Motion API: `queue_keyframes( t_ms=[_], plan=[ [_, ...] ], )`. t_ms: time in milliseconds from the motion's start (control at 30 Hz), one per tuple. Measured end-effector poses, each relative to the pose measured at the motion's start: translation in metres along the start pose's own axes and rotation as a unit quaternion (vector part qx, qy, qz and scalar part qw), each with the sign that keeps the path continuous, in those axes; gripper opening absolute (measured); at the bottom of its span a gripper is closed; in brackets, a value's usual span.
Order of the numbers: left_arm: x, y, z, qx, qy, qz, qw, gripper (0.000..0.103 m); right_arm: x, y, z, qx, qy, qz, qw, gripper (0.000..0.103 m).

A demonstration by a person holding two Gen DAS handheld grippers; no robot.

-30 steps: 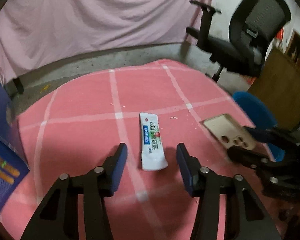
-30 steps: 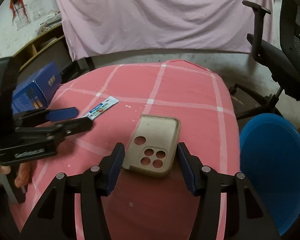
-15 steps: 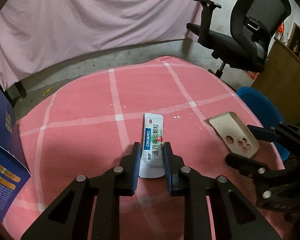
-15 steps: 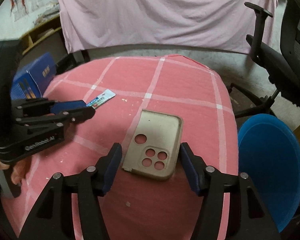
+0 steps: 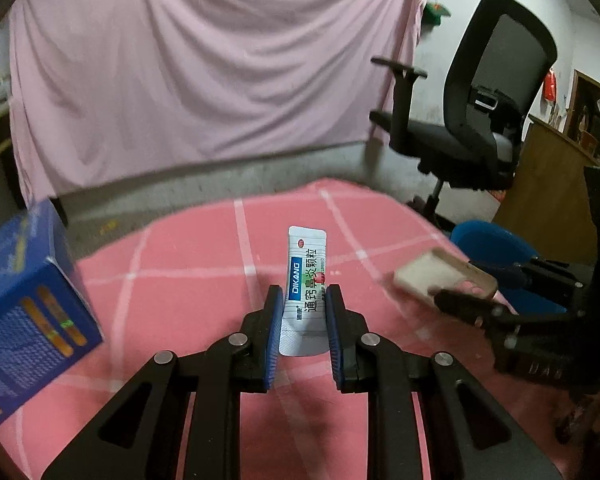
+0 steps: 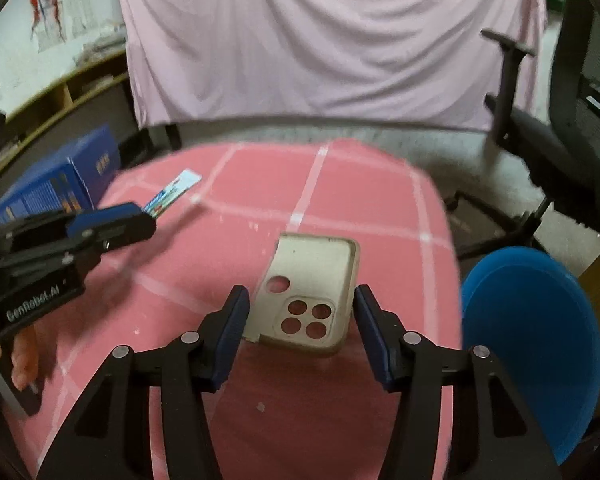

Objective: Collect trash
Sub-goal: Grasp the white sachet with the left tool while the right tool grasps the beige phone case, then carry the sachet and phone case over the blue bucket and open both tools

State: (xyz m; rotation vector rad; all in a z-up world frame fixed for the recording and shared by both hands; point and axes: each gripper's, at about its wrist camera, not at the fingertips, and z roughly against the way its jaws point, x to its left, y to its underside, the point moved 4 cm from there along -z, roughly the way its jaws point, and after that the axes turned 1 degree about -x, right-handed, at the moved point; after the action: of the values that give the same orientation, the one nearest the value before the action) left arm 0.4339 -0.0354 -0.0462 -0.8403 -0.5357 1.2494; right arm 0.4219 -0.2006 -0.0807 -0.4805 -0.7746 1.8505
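A white and blue sachet (image 5: 306,280) stands up between the pads of my left gripper (image 5: 300,294), which is shut on its lower half and holds it above the pink checked tablecloth (image 5: 180,280). The right wrist view shows the sachet (image 6: 176,188) poking out of that gripper at the left. A beige phone case (image 6: 312,288) lies on the cloth. My right gripper (image 6: 300,304) straddles its near end, jaws closing, with a thin gap showing at each pad.
A blue round bin (image 6: 532,340) stands off the table's right edge. At the left edge sits a blue box (image 5: 28,312). A black office chair (image 5: 480,120) is behind on the right. A person's hand (image 6: 20,360) holds the left gripper.
My left gripper shut on the sachet and lifted it off the cloth, tipping upward. The right jaws widened slightly, then narrowed around the phone case; that hand stayed in place.
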Motion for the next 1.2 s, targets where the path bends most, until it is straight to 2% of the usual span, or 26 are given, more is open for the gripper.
queue_keyframes(
  t_ms=[67,100,233,467,633,667,700,767,933,1033,1200],
  plan=[
    [-0.005,-0.001,0.007,-0.018,-0.004,-0.001,0.9998,0.018,-0.002,-0.002,0.008,-0.023,-0.003,-0.007,1.0,0.032],
    [-0.007,-0.001,0.009,-0.024,-0.005,-0.002,0.9997,0.018,-0.004,-0.003,0.013,-0.034,-0.004,-0.012,0.999,0.03],
    [-0.01,0.005,0.004,-0.006,-0.016,0.006,0.9998,0.018,-0.01,-0.004,0.009,-0.026,-0.029,-0.031,0.999,0.029],
    [-0.001,0.014,0.003,0.031,-0.011,0.058,0.9978,0.018,-0.014,-0.003,0.008,-0.013,-0.051,-0.044,0.998,0.029],
    [-0.001,0.01,0.013,0.018,-0.013,0.063,0.9977,0.018,-0.006,-0.002,0.018,-0.034,-0.031,-0.014,0.999,0.028],
    [-0.003,0.01,0.016,0.015,-0.015,0.062,0.9978,0.018,-0.004,-0.002,0.024,-0.049,-0.023,-0.008,0.999,0.022],
    [-0.004,0.01,0.018,0.01,-0.016,0.062,0.9979,0.018,-0.002,-0.003,0.029,-0.063,-0.02,-0.003,0.998,0.009],
    [-0.008,0.011,0.021,0.007,-0.014,0.061,0.998,0.018,-0.002,-0.003,0.036,-0.081,-0.014,0.0,0.997,0.009],
    [-0.009,0.015,0.026,0.006,-0.012,0.069,0.9975,0.018,-0.006,-0.003,0.038,-0.084,-0.021,-0.01,0.996,0.007],
    [-0.008,0.014,0.032,-0.004,-0.012,0.075,0.9971,0.018,-0.01,-0.003,0.041,-0.087,-0.024,-0.015,0.996,0.007],
    [-0.009,0.014,0.045,-0.031,-0.011,0.089,0.9955,0.018,-0.01,-0.004,0.056,-0.119,-0.02,-0.016,0.993,0.007]
  ],
)
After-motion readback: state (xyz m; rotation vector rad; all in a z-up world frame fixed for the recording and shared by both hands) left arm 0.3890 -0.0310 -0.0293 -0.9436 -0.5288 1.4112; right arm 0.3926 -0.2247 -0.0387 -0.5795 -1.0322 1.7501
